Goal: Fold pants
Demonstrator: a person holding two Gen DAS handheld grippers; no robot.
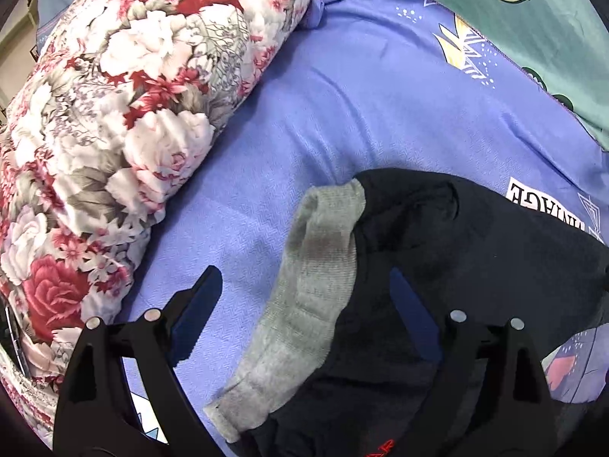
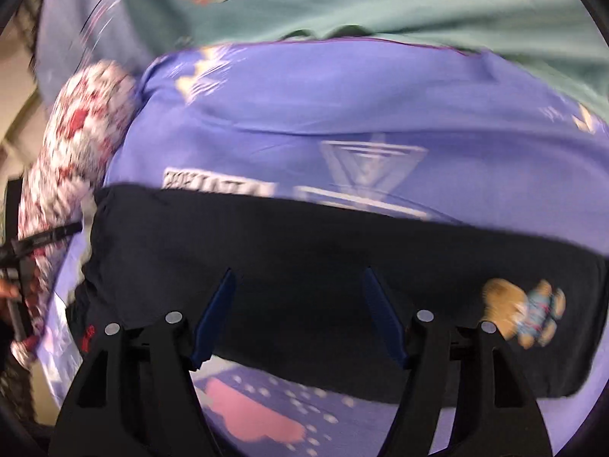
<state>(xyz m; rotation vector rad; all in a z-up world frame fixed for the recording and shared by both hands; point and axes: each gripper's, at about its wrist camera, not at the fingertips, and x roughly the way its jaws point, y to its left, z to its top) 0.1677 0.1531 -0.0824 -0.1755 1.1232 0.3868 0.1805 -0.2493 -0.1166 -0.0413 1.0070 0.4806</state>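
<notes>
Black pants (image 1: 475,251) with a grey ribbed waistband (image 1: 316,266) lie on a purple bedsheet (image 1: 361,106). My left gripper (image 1: 304,278) is open just above the waistband end, its fingers either side of the band. In the blurred right wrist view the pants (image 2: 304,243) lie as a long folded band across the sheet, with a small cartoon patch (image 2: 525,312) at the right. My right gripper (image 2: 298,278) is open and empty above the band's near edge.
A rolled floral quilt (image 1: 114,133) lies along the left side of the bed; it also shows in the right wrist view (image 2: 72,160). A teal cover (image 2: 380,0) lies beyond the purple sheet. The other gripper's black body (image 2: 23,251) shows at the far left.
</notes>
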